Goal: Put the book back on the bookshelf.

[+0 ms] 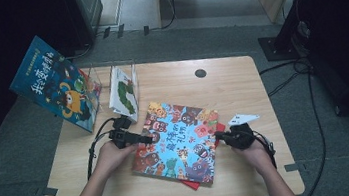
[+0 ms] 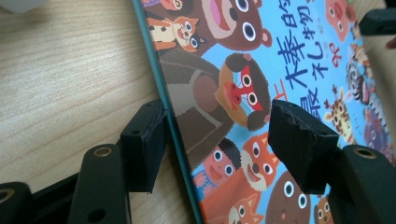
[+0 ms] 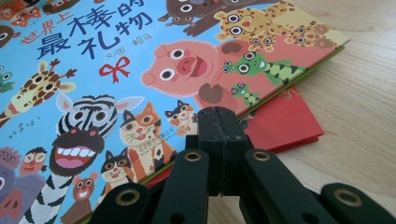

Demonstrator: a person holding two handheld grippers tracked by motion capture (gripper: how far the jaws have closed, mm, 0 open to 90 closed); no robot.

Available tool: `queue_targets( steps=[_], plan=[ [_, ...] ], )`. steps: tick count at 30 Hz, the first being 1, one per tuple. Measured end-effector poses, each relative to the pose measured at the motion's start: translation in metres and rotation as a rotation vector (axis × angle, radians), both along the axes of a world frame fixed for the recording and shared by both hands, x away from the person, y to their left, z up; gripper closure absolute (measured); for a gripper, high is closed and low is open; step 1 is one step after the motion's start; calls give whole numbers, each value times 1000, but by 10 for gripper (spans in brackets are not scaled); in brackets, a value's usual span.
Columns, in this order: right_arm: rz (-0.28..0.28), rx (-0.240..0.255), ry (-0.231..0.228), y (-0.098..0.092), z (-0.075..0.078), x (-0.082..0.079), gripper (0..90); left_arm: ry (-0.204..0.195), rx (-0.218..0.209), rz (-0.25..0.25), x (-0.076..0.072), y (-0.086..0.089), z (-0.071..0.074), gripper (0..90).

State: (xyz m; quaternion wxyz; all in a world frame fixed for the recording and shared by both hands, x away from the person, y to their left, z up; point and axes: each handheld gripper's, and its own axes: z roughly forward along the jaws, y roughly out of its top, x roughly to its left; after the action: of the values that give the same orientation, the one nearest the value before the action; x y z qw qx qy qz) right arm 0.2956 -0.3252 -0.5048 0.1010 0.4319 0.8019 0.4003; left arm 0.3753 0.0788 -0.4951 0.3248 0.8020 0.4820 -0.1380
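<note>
left gripper (image 1: 148, 139): jaws apart, straddling the left edge of the animal book (image 1: 180, 140); one jaw out over the table (image 1: 231, 86), the other over the cover. Left gripper view: pads (image 2: 299, 140) stand clear of the edge, no clamp visible.
right gripper (image 1: 219, 135): jaws pressed together at the book's right edge. Right gripper view: the closed tips (image 3: 219, 128) sit right at the cover's edge; cannot tell if they pinch it or just touch.
grippers: 2, one per hand, pointing inward at each other across the book.
left hand (image 1: 111, 156): forearm comes in from bottom left, angled up and right; gripper roughly level with the tabletop.
right hand (image 1: 249, 147): forearm comes in from bottom right, angled up and left; white plate (image 1: 243, 118) just beyond it.
animal book: 1, flat on the table's middle, slightly rotated, cover up, between the two grippers.
red book (image 3: 280, 123): 1, under the animal book, sticking out at its right and bottom edges.
blue book (image 1: 55, 85): 1, propped tilted at the table's far left corner, overhanging the edge.
white book (image 1: 124, 91): 1, upright in a clear stand (image 1: 108, 68), just right of the blue book.
books total: 4.
table: 1, light wood, dark round grommet (image 1: 200, 73) at the far middle.
cables (image 1: 93, 148): 1 per gripper, trailing back beside the wrists.
</note>
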Motion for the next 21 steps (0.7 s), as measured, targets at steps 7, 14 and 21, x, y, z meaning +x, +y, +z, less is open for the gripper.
queue_targets(
  steps=[7,14,21],
  plan=[
    [6,-2,-2,1,0,2,900,29,89,17,2,-5,7,492],
    [7,6,0,4,-1,5,900,24,16,47,2,9,26,540],
    [26,21,4,11,-2,7,900,-1,-14,36,0,14,61,542]
  ],
)
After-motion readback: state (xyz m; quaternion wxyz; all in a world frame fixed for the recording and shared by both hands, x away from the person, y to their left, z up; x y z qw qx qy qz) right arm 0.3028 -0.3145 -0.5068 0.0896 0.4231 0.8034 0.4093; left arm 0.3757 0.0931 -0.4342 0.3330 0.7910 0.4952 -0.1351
